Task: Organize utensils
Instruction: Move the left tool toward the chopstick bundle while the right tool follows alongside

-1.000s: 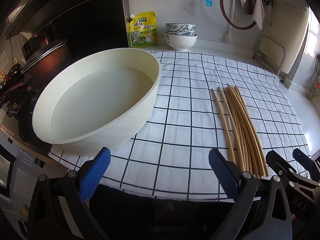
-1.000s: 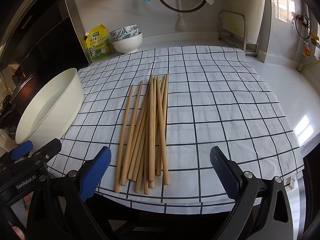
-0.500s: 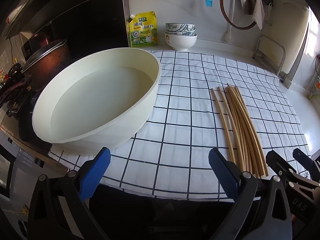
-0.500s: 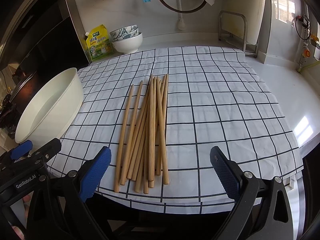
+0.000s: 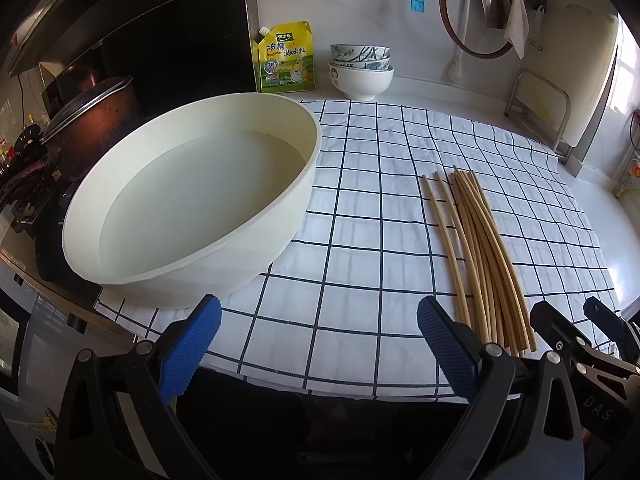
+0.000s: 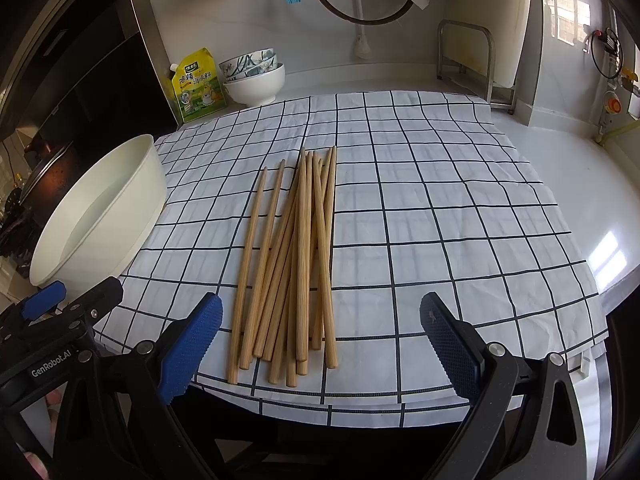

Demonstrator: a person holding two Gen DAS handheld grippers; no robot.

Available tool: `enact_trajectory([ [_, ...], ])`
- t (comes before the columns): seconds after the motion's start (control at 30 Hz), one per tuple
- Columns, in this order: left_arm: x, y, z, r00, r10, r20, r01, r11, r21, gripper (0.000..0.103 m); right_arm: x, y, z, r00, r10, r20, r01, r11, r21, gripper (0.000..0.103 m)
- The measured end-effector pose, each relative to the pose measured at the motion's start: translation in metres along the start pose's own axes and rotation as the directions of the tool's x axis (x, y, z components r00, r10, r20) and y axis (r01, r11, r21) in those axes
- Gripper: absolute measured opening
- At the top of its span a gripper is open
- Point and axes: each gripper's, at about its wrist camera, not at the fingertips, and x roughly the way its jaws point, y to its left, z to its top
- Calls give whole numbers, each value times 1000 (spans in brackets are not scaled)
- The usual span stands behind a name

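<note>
- both my tools sit at the near edge of the surface with nothing in them: the left tool (image 5: 318,342) has its blue pads spread wide, and the right tool (image 6: 320,340) is spread just as wide.
- the chopsticks (image 6: 294,264) lie in a loose fan on the checked cloth (image 6: 440,216), thick ends toward me, right in front of the right tool and to the right of the left one.
- i judge the step in hand is a first pick. i'd go for the two sticks lying apart on the left of the fan, close low across the thick ends, and lift level so no neighbours drag along.
- counts: about ten chopsticks, though overlaps hide some; one large cream basin (image 5: 192,200) holding water; a stack of bowls (image 5: 361,70), three as far as i can tell; one yellow pouch (image 5: 286,58).
</note>
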Motion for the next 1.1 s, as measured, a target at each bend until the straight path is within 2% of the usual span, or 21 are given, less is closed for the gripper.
enact_trajectory([
  [0.43,10,-14,5,1000,-10,-13,10,999,34,97,12,-8,5,1000,28,-8,-28,1000,0,95],
  [0.53,14,-19,8,999,-31,-20,32,999,38,97,15,-13,10,1000,26,-5,-26,1000,-10,95],
  [0.8,30,-34,21,995,-95,-26,96,995,39,97,32,-39,25,1000,12,-18,-12,1000,9,95],
  [1.1,55,-46,25,995,-80,-65,84,994,70,97,62,-43,32,996,-40,-76,38,999,-27,95],
])
